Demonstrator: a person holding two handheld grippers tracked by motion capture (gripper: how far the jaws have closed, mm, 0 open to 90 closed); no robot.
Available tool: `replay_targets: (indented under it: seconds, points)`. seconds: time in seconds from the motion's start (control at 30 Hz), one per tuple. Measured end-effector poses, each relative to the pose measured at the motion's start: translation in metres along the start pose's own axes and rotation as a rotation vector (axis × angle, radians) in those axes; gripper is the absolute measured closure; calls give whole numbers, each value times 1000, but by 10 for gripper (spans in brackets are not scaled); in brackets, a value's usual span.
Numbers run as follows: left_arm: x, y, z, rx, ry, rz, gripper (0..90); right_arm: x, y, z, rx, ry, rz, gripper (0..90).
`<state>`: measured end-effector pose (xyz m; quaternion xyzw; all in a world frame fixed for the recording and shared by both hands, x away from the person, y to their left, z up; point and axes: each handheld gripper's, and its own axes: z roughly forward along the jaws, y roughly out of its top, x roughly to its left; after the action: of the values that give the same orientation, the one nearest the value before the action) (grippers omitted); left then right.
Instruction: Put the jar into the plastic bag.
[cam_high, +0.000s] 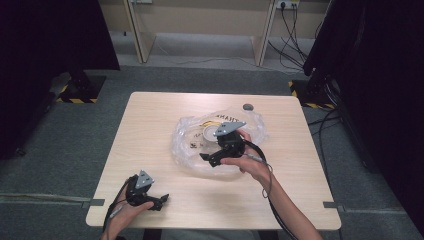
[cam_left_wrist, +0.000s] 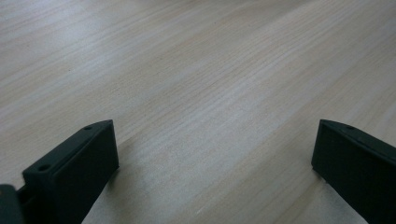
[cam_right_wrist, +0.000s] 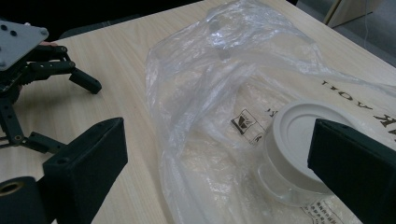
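Note:
A clear plastic bag (cam_high: 190, 145) (cam_right_wrist: 219, 107) lies crumpled at the middle of the wooden table (cam_high: 150, 125). A round white-lidded container (cam_right_wrist: 301, 140) (cam_high: 209, 134) lies inside it. My right gripper (cam_high: 210, 159) (cam_right_wrist: 219, 168) hovers open over the bag's near side, its jaws wide apart with the container close to the right jaw. My left gripper (cam_high: 162, 200) (cam_left_wrist: 215, 163) rests open near the table's front left corner, over bare wood, and is seen as well in the right gripper view (cam_right_wrist: 88, 84).
A small dark round object (cam_high: 248, 106) sits on the table beyond the bag. Black stands and cables (cam_high: 325, 85) flank the table on the floor. Wooden furniture legs (cam_high: 262, 35) stand at the back.

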<state>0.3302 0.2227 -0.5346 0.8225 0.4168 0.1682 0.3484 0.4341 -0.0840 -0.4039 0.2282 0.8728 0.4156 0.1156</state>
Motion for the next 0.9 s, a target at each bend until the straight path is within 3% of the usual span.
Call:
replay_targets:
  seconds: [0.9]
  points:
    - [0, 0, 0, 1, 0, 2, 0, 35, -25, -15, -47, 30, -52, 51]
